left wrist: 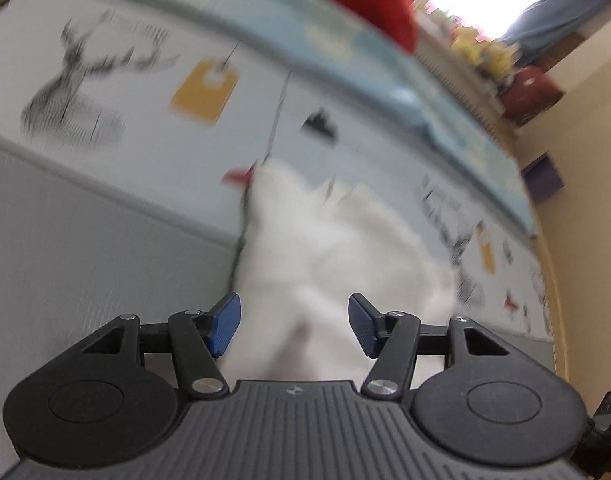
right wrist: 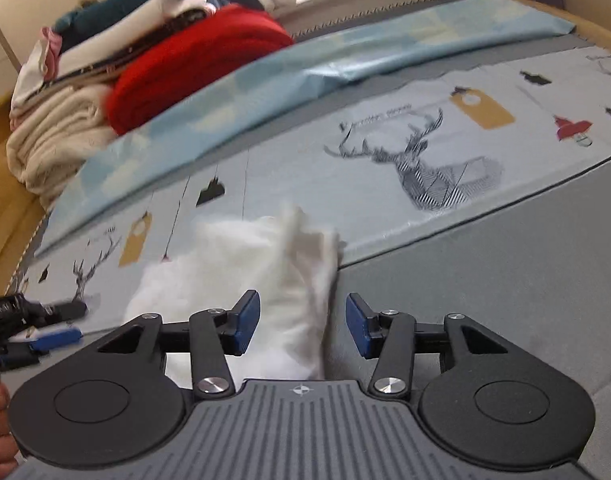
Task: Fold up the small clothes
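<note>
- Where the deer-printed sheet [right wrist: 425, 148] meets the grey bed surface [right wrist: 505, 264], a small white garment [right wrist: 241, 264] is seen lying crumpled, partly on the print and partly on the grey.
- By the right gripper [right wrist: 302, 328] the garment is approached from its near end: the cloth runs between the blue pads [right wrist: 247, 322] and lies closer to the left pad, though no pinch on it is seen, as the jaws are spread wide.
- From the left wrist view the same white garment [left wrist: 329, 256] is shown blurred, reaching down between the fingers of the left gripper [left wrist: 294, 326], whose jaws are likewise held apart with the cloth not clamped.
- At the lower left of the right wrist view the left gripper [right wrist: 53, 328] is also seen, just beside the garment's edge.
- Beyond the garment a light blue cloth [right wrist: 289, 68] is laid across the bed.
- Behind that, a red folded item [right wrist: 193, 60] and a pile of clothes [right wrist: 65, 120] are stacked.
</note>
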Tool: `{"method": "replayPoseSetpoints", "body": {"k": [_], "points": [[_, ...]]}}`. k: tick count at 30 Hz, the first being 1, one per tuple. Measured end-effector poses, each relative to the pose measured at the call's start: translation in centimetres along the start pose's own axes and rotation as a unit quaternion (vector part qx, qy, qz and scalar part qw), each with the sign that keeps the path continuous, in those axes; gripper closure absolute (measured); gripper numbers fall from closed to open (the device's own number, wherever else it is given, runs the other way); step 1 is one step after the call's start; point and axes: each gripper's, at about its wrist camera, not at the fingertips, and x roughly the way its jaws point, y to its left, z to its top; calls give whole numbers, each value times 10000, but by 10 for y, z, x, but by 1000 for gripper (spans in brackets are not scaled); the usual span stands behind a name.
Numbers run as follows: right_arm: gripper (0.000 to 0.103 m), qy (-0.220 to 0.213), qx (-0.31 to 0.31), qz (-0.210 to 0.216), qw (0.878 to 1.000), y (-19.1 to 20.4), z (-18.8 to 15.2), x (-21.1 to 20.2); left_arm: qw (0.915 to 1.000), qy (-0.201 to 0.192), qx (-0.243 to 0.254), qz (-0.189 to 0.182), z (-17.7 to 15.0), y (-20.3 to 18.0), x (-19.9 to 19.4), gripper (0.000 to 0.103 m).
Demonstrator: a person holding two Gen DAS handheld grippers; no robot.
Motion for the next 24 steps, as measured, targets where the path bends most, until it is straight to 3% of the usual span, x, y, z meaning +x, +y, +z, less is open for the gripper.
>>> {"method": "replayPoseSetpoints", "body": {"k": [5, 7, 9, 10, 12, 14, 16, 18, 21, 24], "points": [[54, 767, 50, 216, 9968, 5, -10, 15, 9985, 550, -14, 29, -7, 16, 12, 39], [57, 1237, -255, -143, 9919, 8, -20, 27, 9945, 990, 146, 323, -14, 17, 31, 40], [92, 1474, -354, -392, 9877, 5, -26, 35, 9893, 1166, 468, 746, -22, 13, 41, 40], [93, 1491, -300, -417, 9875, 5, -27, 36, 9896, 1039, 573, 816, -24, 9, 38, 41], [93, 1357, -155, -404, 9898, 3, -25, 30, 9919, 714, 781, 704, -23, 0, 25, 43], [91, 1233, -126, -334, 9917, 4, -23, 23, 9917, 643, 958, 570, -26, -5, 19, 43], [88, 1214, -145, -159, 9924, 4, -22, 20, 9822, 1029, 1196, 1024, -37, -2, 31, 41], [80, 1523, -338, -203, 9875, 4, -26, 27, 9695, 1315, 1453, 1470, -49, 3, 41, 34], [67, 1877, -666, -686, 9776, 3, -35, 31, 9653, 956, 1837, 1593, -54, -7, 23, 35], [66, 1300, -849, -875, 9840, 7, -26, 3, 9569, 556, 2218, 1790, -61, -19, -6, 29]]}}
